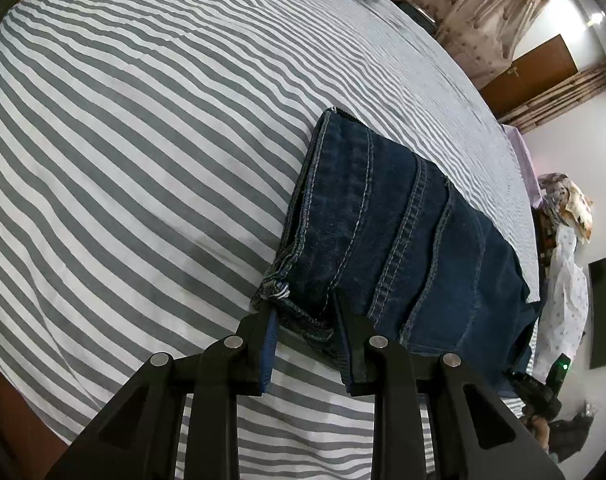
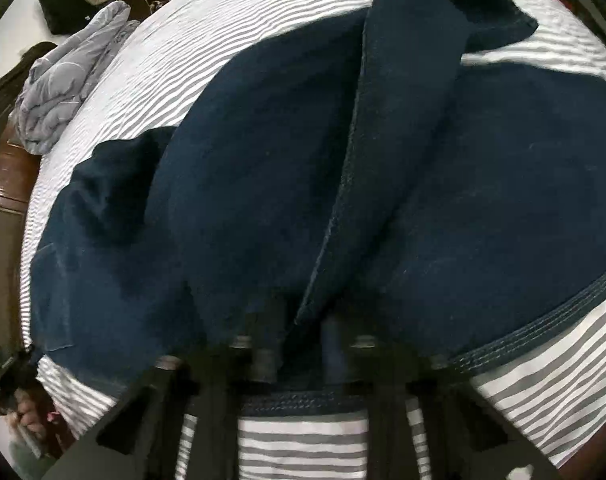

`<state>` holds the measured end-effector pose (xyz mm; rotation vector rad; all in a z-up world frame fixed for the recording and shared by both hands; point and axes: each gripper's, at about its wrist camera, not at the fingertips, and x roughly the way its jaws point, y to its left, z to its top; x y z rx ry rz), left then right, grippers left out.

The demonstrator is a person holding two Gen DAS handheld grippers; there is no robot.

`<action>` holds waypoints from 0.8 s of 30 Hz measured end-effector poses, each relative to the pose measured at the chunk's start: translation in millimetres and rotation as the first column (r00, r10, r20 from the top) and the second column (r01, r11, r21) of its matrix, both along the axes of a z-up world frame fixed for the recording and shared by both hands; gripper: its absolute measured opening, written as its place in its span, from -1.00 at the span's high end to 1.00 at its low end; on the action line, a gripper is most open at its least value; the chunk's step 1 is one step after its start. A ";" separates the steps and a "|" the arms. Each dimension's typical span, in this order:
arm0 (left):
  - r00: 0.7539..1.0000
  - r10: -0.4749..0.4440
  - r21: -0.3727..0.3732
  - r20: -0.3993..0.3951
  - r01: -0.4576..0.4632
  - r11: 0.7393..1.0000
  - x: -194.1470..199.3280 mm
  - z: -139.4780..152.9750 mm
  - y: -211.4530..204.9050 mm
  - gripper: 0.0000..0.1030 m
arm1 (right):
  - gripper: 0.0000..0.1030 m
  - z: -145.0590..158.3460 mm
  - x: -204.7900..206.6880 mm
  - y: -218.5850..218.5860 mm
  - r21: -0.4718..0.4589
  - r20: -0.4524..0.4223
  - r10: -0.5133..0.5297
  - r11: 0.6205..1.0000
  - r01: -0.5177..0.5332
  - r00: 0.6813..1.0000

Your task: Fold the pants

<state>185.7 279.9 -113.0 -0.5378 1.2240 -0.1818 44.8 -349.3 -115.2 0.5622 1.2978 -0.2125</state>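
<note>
Two hand-held grippers on one pair of dark blue pants [image 1: 399, 240], lying on the striped bed sheet [image 1: 143, 160].

Your left hand-held gripper [image 1: 307, 312] has its fingers spread apart, straddling the frayed corner of the pant leg hem [image 1: 279, 292]; the denim sits between the fingers, but the jaws are not pinched on it. The left fingertip [image 1: 263, 320] sits just beside the loose white threads at that corner. The hem edge runs up and away from the fingers to a far corner [image 1: 331, 114]. To the left of that edge you have a wide stretch of bare sheet. To the right, the pants run toward the bed's side edge [image 1: 519, 184], with a pile of clothes [image 1: 567, 216] beyond it.

Your right hand-held gripper [image 2: 303, 344] is blurred and buried under the denim [image 2: 263, 180]; you cannot tell how its jaws stand. A raised fold of fabric [image 2: 383, 140] climbs from the fingers toward the top of the right wrist view. A stitched edge [image 2: 543, 320] curves along the lower right, and another stitched edge [image 2: 303, 400] lies across just below the fingers, with striped sheet showing under both. A crumpled grey blanket [image 2: 63, 92] sits at the bed's far left edge, well apart from the pants.
</note>
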 end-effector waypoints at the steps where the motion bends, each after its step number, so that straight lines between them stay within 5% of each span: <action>1: 1.000 -0.006 0.002 0.004 0.006 1.000 -0.1 1.1 0.2 0.48 | 0.88 4.7 -2.0 2.2 -0.006 0.021 0.005 1.000 -0.005 1.000; 5: 1.000 -0.009 0.017 0.010 0.009 1.000 -1.0 -1.1 2.3 0.48 | 0.89 19.4 -16.9 5.7 -0.045 0.049 -0.010 0.999 0.012 0.999; 9: 1.000 -0.004 0.044 0.006 0.004 0.999 -2.7 -5.9 -1.3 0.47 | 0.90 -6.5 -25.6 1.5 -0.040 0.008 -0.019 0.999 0.019 1.000; 12: 0.998 -0.057 0.109 0.021 0.055 0.993 -6.4 7.6 -10.8 0.45 | 0.77 -5.6 -21.2 4.2 -0.019 0.007 -0.028 0.999 0.028 1.000; 15: 0.993 -0.116 0.197 0.037 0.107 0.974 -16.3 29.3 -25.7 0.32 | 0.41 -4.1 -20.5 -3.8 0.025 0.010 -0.006 1.000 0.006 1.000; 16: 0.988 -0.148 0.250 0.041 0.133 0.959 -21.5 35.2 -33.8 0.23 | 0.18 0.6 -21.4 -5.7 0.017 0.020 -0.005 1.000 0.005 1.000; 19: 0.961 -0.249 0.479 0.117 0.165 0.862 -48.8 55.7 -71.5 0.16 | 0.15 16.3 -25.9 -11.1 -0.026 0.056 0.028 0.999 -0.027 0.998; 21: 0.930 -0.321 0.542 0.179 0.179 0.821 -66.9 66.8 -97.6 0.16 | 0.14 30.6 -32.3 -12.0 -0.067 0.078 0.062 0.996 -0.057 0.995; 24: 0.848 -0.460 0.585 0.264 0.238 0.775 -94.5 83.8 -153.3 0.16 | 0.15 47.8 -34.7 -23.0 -0.098 0.097 0.099 0.991 -0.089 0.990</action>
